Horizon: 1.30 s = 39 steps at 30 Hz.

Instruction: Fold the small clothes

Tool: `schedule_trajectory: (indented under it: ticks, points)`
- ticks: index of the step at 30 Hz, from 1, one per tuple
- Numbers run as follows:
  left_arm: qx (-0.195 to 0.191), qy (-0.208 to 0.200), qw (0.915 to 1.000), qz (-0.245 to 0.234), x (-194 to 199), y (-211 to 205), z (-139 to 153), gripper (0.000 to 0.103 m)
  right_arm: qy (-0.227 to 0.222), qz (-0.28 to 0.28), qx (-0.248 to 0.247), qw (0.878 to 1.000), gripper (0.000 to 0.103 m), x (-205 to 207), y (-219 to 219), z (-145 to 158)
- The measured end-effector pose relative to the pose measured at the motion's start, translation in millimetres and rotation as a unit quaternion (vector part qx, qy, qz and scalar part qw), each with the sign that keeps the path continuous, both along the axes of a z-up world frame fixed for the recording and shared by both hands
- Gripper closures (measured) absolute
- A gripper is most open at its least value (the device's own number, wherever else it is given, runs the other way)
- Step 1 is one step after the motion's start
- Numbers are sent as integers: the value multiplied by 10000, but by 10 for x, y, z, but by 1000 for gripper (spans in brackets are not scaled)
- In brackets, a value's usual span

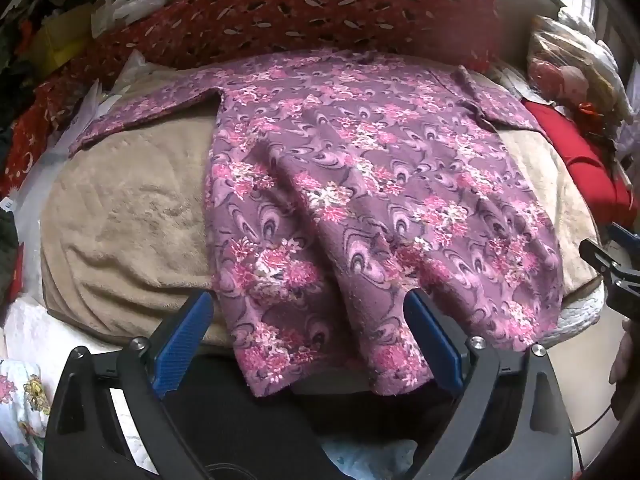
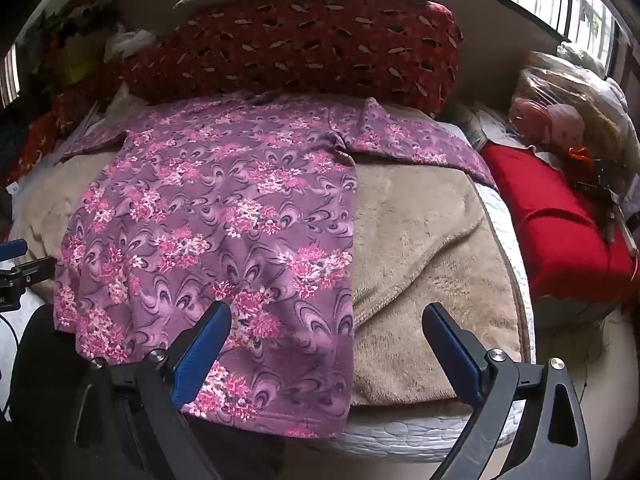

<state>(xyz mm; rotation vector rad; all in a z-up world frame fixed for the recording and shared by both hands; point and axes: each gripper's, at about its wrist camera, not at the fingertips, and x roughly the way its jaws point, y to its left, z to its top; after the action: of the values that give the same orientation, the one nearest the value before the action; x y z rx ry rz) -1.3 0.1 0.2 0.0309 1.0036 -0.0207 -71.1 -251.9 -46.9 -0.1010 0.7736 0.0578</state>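
Observation:
A purple top with pink flowers [image 1: 360, 184] lies spread flat on a beige blanket [image 1: 128, 216], sleeves out to both sides and hem hanging over the near edge. It also shows in the right wrist view [image 2: 216, 216]. My left gripper [image 1: 310, 300] is open and empty, just above the hem. My right gripper [image 2: 326, 312] is open and empty over the top's lower right edge; its tip shows at the right of the left wrist view [image 1: 612, 256].
A red patterned pillow [image 2: 296, 48] lies behind the top. A red cushion [image 2: 560, 220] and plastic bags [image 2: 560, 92] are at the right. Clutter and a white bag [image 1: 128, 8] sit at the left. A white quilted mattress edge [image 2: 400, 432] runs along the front.

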Motion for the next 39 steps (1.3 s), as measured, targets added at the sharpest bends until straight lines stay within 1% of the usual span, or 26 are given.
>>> schedule_trajectory:
  ticks: [2,5,7,9,11,15,16,17,19,22,24,25,26,27,28,30,31,33,35,37,39]
  points:
    - [-1,6,10000,-23,-20,-4,3,6,-13,19,33,10000,6,-22,-8,6]
    - [96,-26,9999,-49,-58,-29,18,6,-65,39,78,9999,6,-75,-6,15]
    - [139,23,9999,-66,-49,-17,8,6,-91,42,98,9999,6,-104,4,18]
    - [125,0,9999,-44,-27,-28,20,6,-103,43,134,9998,6,-111,-7,24]
    - [243,-112,9996,-53,-72,-33,52,6,-121,28,164,9998,6,-119,-22,28]
    - [317,-111,9994,-79,-66,-1,23,6,-140,3,205,9997,6,-139,-15,35]
    - [274,67,9996,-37,-31,-34,15,6,-142,-7,244,9996,6,-137,-24,39]
    - [221,133,9997,-38,-26,-32,17,6,-148,-22,273,9995,6,-137,-32,42]
    - [48,206,9998,-40,-16,-29,15,6,-161,-49,329,9993,6,-142,-40,45]
    - [17,87,10000,-37,-7,-37,14,6,-125,-69,363,9992,6,-119,-53,28]
    - [-35,161,9999,-33,4,-30,8,6,-86,-69,369,9993,6,-111,-48,10]
    - [-150,329,9993,-39,2,-37,7,6,-58,-72,397,9992,6,-105,-51,1]
    - [-160,352,9992,-35,6,-34,4,6,-28,-77,439,9990,6,-91,-59,-5]
    - [-251,259,9993,-35,33,-37,-2,6,-13,-84,474,9988,6,-84,-62,-10]
    - [-254,273,9993,-31,43,-37,-7,6,6,-94,517,9986,6,-67,-67,-14]
    - [-175,-85,9998,-21,75,-27,-26,6,27,-111,546,9984,6,-55,-65,-27]
    - [-156,-110,9998,-10,97,-19,-41,6,52,-114,557,9984,6,-37,-64,-37]
    - [-354,-82,9993,28,134,5,-56,6,90,-111,571,9983,6,-14,-62,-54]
    - [-420,-52,9991,60,175,46,-79,6,149,-107,582,9981,6,20,-57,-82]
    - [-590,24,9982,111,223,147,-95,6,185,-118,568,9981,6,50,-64,-112]
    - [-829,49,9958,382,288,377,-98,6,228,-182,513,9983,6,85,-88,-144]
